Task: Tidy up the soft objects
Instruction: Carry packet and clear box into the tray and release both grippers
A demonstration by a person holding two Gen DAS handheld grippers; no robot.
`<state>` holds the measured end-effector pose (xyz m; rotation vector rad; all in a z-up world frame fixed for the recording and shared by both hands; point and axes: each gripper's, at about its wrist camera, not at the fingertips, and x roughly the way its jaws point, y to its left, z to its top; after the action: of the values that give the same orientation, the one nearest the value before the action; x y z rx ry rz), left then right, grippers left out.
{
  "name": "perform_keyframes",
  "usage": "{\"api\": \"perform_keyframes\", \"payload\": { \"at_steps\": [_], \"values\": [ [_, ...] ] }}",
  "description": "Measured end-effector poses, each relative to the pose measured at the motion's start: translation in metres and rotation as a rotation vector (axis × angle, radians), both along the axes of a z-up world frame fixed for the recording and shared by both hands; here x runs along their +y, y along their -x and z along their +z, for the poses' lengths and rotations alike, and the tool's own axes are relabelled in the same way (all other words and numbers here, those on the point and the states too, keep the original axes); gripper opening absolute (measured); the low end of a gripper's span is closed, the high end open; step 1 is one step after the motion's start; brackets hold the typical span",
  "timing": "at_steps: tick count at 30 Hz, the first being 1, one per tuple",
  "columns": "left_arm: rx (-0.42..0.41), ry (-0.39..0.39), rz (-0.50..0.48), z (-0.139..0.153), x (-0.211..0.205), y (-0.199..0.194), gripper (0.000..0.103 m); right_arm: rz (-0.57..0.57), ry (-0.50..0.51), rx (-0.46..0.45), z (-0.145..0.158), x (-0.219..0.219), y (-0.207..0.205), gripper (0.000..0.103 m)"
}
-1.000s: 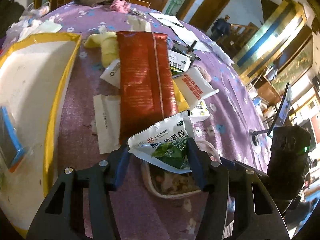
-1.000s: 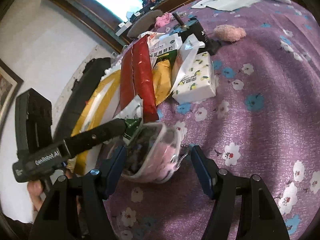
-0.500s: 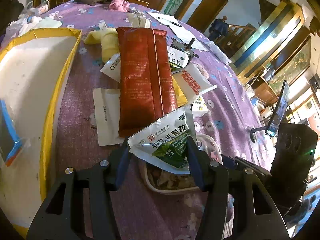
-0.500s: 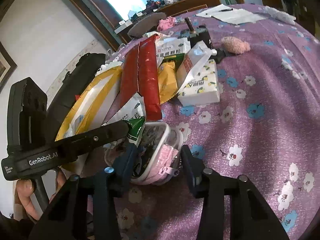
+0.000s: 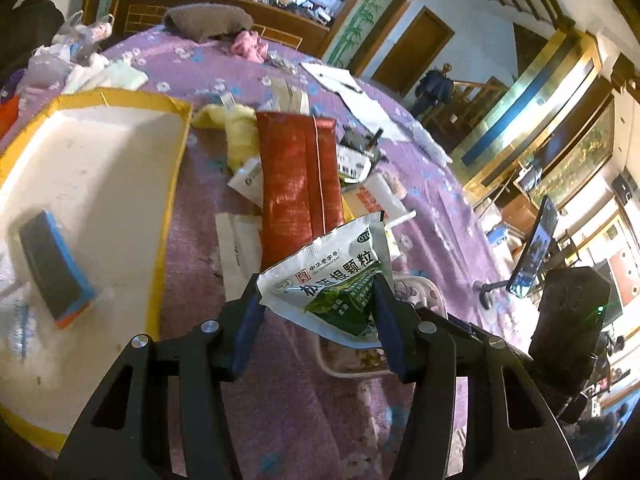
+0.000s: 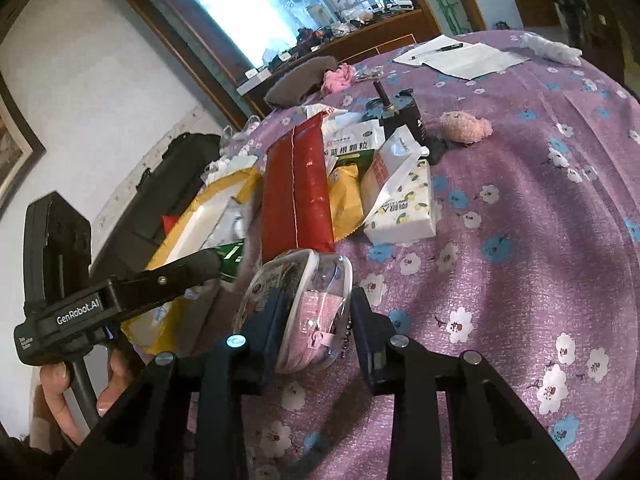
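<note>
The left gripper (image 5: 318, 312), clamped on the green-and-white sachet (image 5: 334, 280), has the yellow-rimmed tray (image 5: 170, 184) just to the sachet's left, while the right gripper (image 6: 316, 332), whose jaws have just been closing, pinches the clear pouch (image 6: 298, 300).

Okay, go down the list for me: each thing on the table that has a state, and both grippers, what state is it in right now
left gripper: shut on the sachet
sachet: held, sealed
right gripper: jaws just closing, shut on the pouch
pouch: clear, gripped, contents inside
box: open, holding a sponge
red packet: flat on the pile, sealed
tissue pack: lying on the cloth
pink toy: lying apart from the pile
</note>
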<state>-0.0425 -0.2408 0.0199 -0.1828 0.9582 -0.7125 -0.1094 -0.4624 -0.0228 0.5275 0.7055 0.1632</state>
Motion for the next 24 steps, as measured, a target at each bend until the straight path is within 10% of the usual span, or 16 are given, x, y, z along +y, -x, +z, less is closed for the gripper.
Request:
{"api": "perform_keyframes", "payload": {
  "at_steps": [24],
  "values": [
    [-0.116, 0.085, 0.283, 0.048, 0.111, -0.029, 0.052, 0.118, -0.055, -0.122, 0.045, 0.054, -0.046, 0.032]
  ]
}}
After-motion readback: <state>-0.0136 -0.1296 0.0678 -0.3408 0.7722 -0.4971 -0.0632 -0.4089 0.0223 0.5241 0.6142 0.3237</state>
